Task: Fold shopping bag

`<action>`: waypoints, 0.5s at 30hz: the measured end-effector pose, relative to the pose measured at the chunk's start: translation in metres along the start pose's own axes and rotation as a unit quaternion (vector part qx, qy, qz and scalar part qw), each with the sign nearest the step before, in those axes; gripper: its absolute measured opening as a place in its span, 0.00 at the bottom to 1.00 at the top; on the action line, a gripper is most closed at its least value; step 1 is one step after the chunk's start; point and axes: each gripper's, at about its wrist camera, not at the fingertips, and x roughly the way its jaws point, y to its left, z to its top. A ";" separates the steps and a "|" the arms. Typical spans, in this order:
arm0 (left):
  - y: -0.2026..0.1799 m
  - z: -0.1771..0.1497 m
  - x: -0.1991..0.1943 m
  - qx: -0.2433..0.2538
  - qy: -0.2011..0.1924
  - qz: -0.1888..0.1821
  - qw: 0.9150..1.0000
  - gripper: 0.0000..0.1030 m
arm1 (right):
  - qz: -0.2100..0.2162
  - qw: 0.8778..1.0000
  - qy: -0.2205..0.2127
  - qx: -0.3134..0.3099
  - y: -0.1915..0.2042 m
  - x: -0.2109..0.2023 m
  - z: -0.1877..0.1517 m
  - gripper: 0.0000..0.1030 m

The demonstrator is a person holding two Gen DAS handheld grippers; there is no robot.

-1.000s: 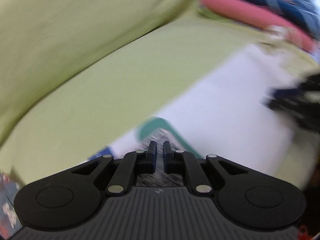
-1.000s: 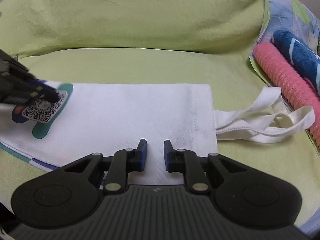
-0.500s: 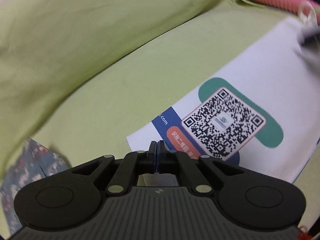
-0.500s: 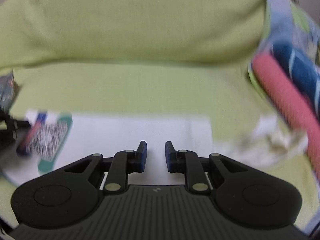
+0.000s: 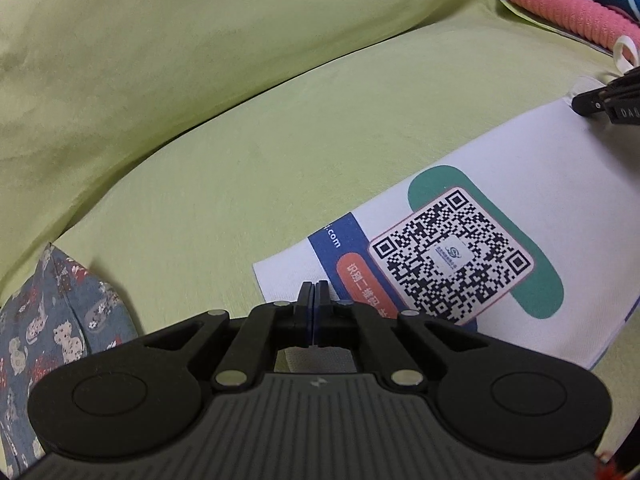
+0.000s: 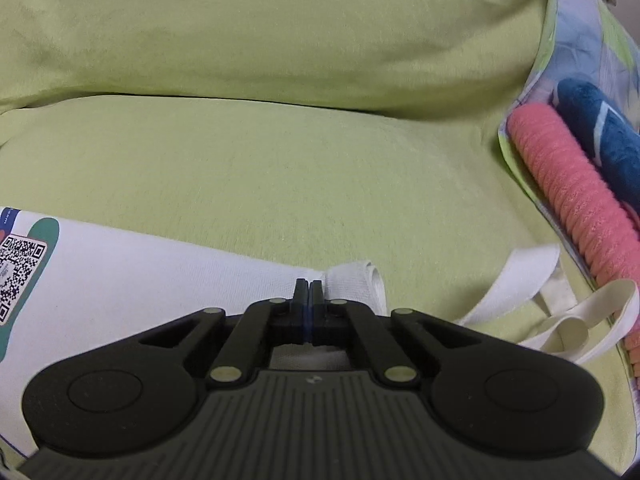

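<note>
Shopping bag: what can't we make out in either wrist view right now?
- Left wrist: shopping bag near edge hidden under left tongs; how much cloth is pinched is unclear.
- Right wrist: bag's mouth corner hidden behind right tongs.
- Right wrist: handles partly covered by the tongs' body.

One shopping bag [image 5: 532, 184] with apparently two handles [image 6: 560, 312], two grippers, and beside the handles, two rolled towels [image 6: 576, 188].

**Left gripper pinches the bag's corner**

The left gripper [image 5: 315, 294] has its jaws closed on the near edge of the white shopping bag [image 5: 540, 168], beside its QR code print [image 5: 450, 254]. The bag lies on a green sofa cushion [image 5: 260, 160].
</note>
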 end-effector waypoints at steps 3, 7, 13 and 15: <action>0.010 0.010 0.001 -0.016 0.006 -0.006 1.000 0.00 | -0.003 1.000 -0.003 0.003 0.002 -0.001 0.001 0.00; 0.010 0.011 0.004 -0.022 0.012 -0.011 1.000 0.00 | 0.000 1.000 -0.005 0.012 0.000 -0.005 0.001 0.00; 0.013 0.006 0.005 -0.028 0.012 -0.014 0.999 0.00 | 0.002 0.999 -0.042 0.032 -0.002 -0.047 -0.007 0.04; 0.011 0.004 0.003 -0.028 0.011 -0.014 0.999 0.00 | -0.006 0.998 -0.053 0.032 0.000 -0.064 -0.018 0.04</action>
